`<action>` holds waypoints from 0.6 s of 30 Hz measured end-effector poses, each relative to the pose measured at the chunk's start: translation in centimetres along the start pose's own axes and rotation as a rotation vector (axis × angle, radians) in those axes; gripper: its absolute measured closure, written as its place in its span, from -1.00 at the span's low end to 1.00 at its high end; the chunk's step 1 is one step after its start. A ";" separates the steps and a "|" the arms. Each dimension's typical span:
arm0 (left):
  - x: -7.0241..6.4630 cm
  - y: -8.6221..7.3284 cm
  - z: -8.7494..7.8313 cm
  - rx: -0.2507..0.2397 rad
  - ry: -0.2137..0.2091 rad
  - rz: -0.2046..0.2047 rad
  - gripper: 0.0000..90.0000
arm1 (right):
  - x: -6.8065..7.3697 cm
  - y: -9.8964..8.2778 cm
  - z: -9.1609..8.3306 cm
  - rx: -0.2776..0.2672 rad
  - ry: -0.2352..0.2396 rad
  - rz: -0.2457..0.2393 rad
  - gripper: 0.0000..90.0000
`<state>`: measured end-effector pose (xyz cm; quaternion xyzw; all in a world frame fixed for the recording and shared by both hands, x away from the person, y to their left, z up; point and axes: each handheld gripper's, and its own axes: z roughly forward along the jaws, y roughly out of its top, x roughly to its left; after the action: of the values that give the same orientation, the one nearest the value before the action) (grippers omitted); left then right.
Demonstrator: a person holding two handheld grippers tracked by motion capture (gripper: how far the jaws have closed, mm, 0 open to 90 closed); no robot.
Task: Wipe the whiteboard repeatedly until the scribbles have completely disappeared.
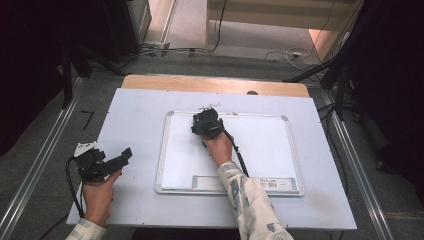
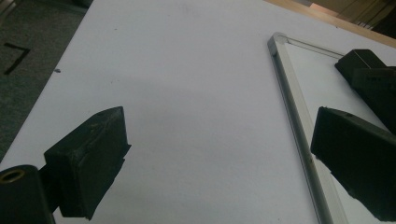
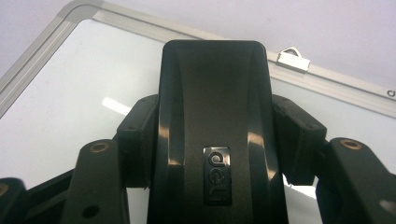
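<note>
Matte black two-jaw left gripper (image 1: 126,154) bearing a grey three-cornered plate (image 1: 85,148); black right gripper (image 1: 206,121) with brass-ringed screw holes (image 3: 99,147), trailing black cable (image 1: 239,155); pale patterned sleeves (image 1: 250,200).

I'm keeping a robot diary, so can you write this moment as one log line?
right tongs: shut on black eraser | over whiteboard | left tongs: open, holding nothing, beside whiteboard

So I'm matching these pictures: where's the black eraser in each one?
High view: black eraser under the right hand-held gripper, upper whiteboard.
Left gripper view: dark block at right edge, possibly it; cannot tell.
Right gripper view: centre, clamped.
Shared landmark: whiteboard's silver frame.
</note>
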<state>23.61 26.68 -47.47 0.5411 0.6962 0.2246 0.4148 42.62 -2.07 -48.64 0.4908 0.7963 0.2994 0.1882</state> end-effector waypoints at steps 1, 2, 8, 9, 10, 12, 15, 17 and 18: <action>-0.1 0.0 0.1 -0.001 -0.001 0.002 -0.91 | 0.2 0.1 0.1 -0.003 0.002 -0.002 -0.16; -0.1 0.0 0.1 -0.001 -0.002 0.004 -0.91 | 0.6 0.1 0.1 -0.005 0.011 -0.012 -0.16; -0.1 0.0 0.4 0.006 0.002 0.004 -0.91 | 3.6 -1.1 -0.8 0.003 0.053 -0.080 -0.16; -0.1 0.0 0.3 0.005 0.001 0.008 -0.91 | 4.0 -1.3 -1.0 0.004 0.059 -0.086 -0.16; -0.1 0.0 0.3 0.005 0.001 0.008 -0.91 | 4.4 -1.6 -1.3 0.005 0.065 -0.091 -0.16; -0.1 0.0 0.3 0.004 0.000 0.009 -0.91 | 5.0 -2.2 -1.7 -0.001 0.071 -0.097 -0.16; -0.3 0.0 0.3 0.004 0.002 0.012 -0.91 | 5.7 -2.9 -2.3 0.002 0.074 -0.105 -0.16; -0.4 0.0 0.2 0.003 0.000 0.015 -0.91 | 6.2 -3.4 -2.7 0.004 0.079 -0.106 -0.16; -0.4 0.0 0.2 0.002 -0.002 0.016 -0.91 | 6.5 -3.6 -2.9 0.003 0.080 -0.116 -0.16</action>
<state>23.79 26.27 -47.49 0.5472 0.6917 0.2266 0.4131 35.60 1.63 -48.91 0.4317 0.8307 0.3062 0.1725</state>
